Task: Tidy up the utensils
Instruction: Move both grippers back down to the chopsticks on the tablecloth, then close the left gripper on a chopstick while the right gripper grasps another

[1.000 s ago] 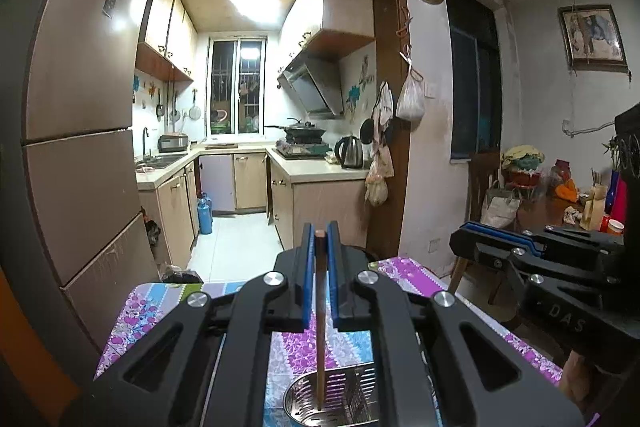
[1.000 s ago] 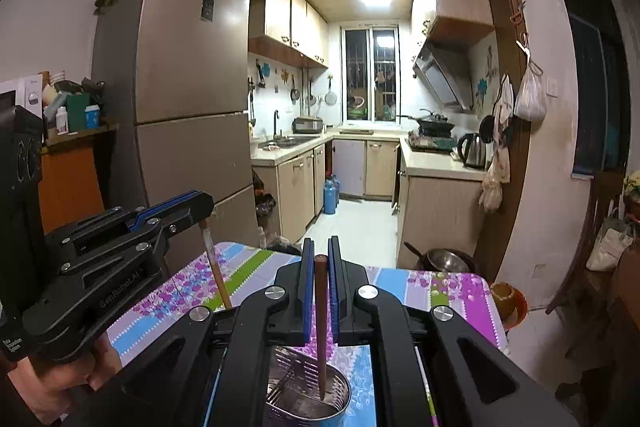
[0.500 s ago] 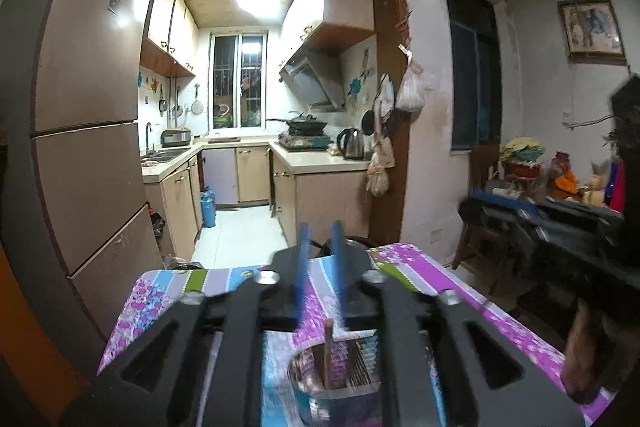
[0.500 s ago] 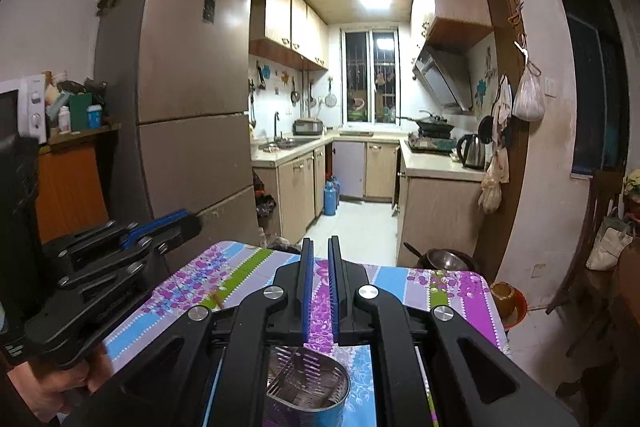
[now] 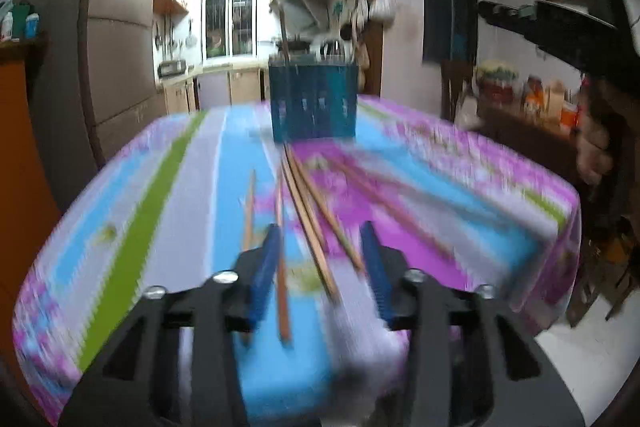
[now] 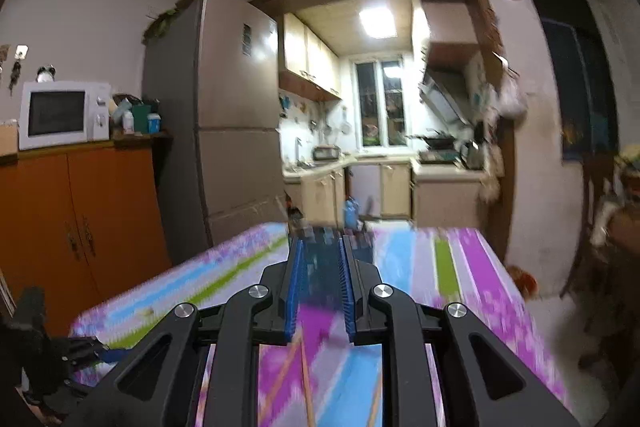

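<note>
Several wooden chopsticks (image 5: 308, 211) lie loose on the flowered tablecloth (image 5: 168, 187). My left gripper (image 5: 320, 259) is open and low over their near ends, holding nothing. A blue utensil holder (image 5: 314, 101) stands at the far side with a chopstick upright in it. My right gripper (image 6: 320, 287) is open and empty, raised above the table; the holder (image 6: 324, 255) shows between its fingers and chopsticks (image 6: 304, 379) lie below it. The right gripper also shows in the left wrist view (image 5: 552, 23) at upper right. Both views are motion-blurred.
A fridge (image 6: 224, 131) and an orange cabinet (image 6: 80, 227) with a microwave (image 6: 60, 113) stand to the left. The kitchen opens behind the table. A cluttered side table (image 5: 532, 107) and chairs stand to the right.
Both grippers let go of their chopsticks over the holder and opened. Both pulled back; the left dropped low over the loose chopsticks on the cloth.
</note>
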A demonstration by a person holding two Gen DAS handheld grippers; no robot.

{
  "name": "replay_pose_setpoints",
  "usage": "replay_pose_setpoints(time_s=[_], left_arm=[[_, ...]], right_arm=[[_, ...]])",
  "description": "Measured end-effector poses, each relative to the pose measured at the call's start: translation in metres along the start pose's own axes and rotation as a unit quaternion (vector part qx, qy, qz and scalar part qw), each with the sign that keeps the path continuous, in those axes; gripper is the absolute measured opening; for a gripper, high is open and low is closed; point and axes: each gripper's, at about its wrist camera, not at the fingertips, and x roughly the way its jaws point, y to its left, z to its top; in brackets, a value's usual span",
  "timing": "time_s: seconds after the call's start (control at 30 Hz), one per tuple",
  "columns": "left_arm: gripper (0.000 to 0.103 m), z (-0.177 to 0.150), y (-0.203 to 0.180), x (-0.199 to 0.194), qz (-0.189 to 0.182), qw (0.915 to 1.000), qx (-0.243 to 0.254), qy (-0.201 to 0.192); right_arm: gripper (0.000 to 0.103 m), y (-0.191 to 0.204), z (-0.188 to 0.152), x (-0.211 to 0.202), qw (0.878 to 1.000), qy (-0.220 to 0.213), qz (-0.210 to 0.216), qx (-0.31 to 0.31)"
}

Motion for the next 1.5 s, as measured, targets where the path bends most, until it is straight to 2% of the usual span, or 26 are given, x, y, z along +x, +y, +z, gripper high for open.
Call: replay_pose_setpoints(time_s=[0.07, 0.2, 0.27, 0.53, 0.7, 0.9, 1.13, 1.4, 1.5], left_arm=[[0.036, -0.01, -0.004, 0.004, 0.016, 0.9999, 0.004, -0.004], [0.035, -0.019, -0.005, 0.013, 0.024, 0.9996, 0.014, 0.001], [0.031, -0.021, -0.004, 0.02, 0.027, 0.9996, 0.012, 0.006], [0.031, -0.039, -0.008, 0.026, 0.043, 0.9991, 0.007, 0.002], [0.031, -0.039, -0.007, 0.032, 0.044, 0.999, 0.001, -0.004], [0.027, -0.044, -0.012, 0.028, 0.047, 0.9987, 0.012, -0.016], [0.014, -0.045, -0.019, 0.027, 0.044, 0.9986, 0.017, -0.021], [0.014, -0.044, -0.018, 0.028, 0.048, 0.9985, 0.017, -0.022], [0.014, -0.045, -0.018, 0.028, 0.048, 0.9984, 0.017, -0.024]], right_arm=[[0.019, 0.005, -0.03, -0.011, 1.0, 0.024, 0.004, 0.008], [0.019, 0.013, -0.07, -0.021, 0.998, 0.061, 0.011, 0.018], [0.019, 0.019, -0.082, -0.022, 0.997, 0.073, 0.016, 0.022], [0.019, 0.052, -0.125, -0.012, 0.991, 0.127, 0.038, 0.011], [0.019, 0.071, -0.137, 0.007, 0.989, 0.141, 0.041, 0.0], [0.019, 0.084, -0.151, 0.03, 0.988, 0.152, 0.021, -0.013], [0.019, 0.084, -0.149, 0.034, 0.989, 0.147, 0.004, -0.007], [0.018, 0.081, -0.15, 0.035, 0.989, 0.146, 0.0, 0.009], [0.014, 0.079, -0.151, 0.035, 0.989, 0.144, -0.003, 0.011]])
